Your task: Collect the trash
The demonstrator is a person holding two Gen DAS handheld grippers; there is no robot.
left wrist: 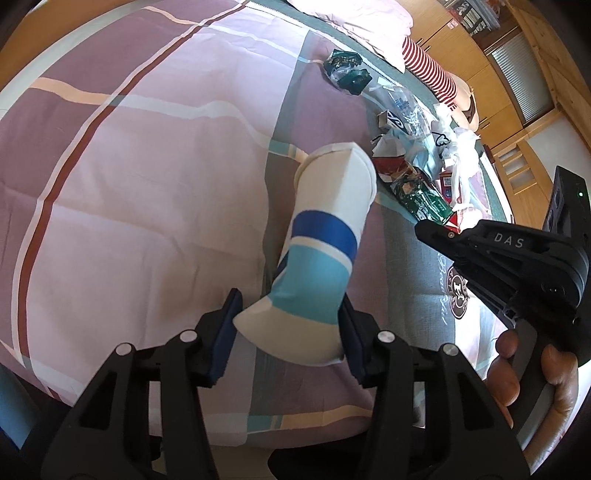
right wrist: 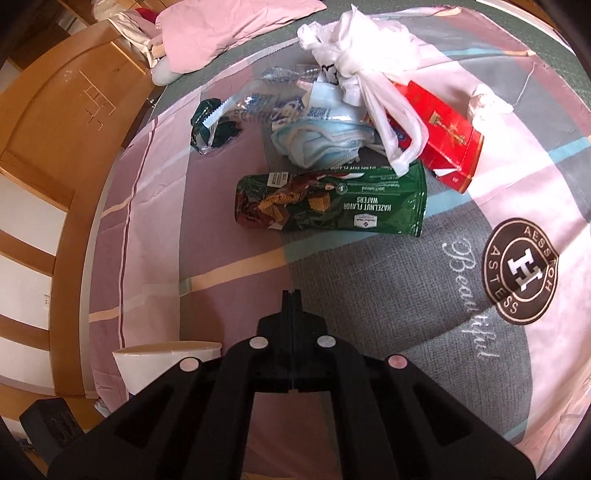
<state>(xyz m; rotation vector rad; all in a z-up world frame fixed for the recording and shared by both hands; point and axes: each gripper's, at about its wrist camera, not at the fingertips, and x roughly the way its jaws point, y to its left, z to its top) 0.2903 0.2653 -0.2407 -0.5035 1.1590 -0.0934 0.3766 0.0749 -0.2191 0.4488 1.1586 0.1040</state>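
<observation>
My left gripper (left wrist: 290, 336) is shut on a white paper cup with blue bands (left wrist: 325, 240), its pads squeezing the cup's lower part; the cup sticks out over the bed cover (left wrist: 129, 166). The same cup (right wrist: 162, 362) shows at the lower left of the right wrist view. My right gripper (right wrist: 291, 295) is shut with nothing in it, hovering over the grey patch of the cover, short of a green wafer wrapper (right wrist: 332, 203). Behind that lie a red carton (right wrist: 447, 136), blue face masks (right wrist: 317, 140), a white plastic bag (right wrist: 362, 48) and a dark green wrapper (right wrist: 210, 125).
The trash pile (left wrist: 413, 158) lies to the right of the cup, with my right gripper (left wrist: 436, 229) and a hand (left wrist: 517, 362) beside it. A pink pillow (right wrist: 229, 33) lies at the bed's far end. A wooden bed frame (right wrist: 55, 147) borders the left side.
</observation>
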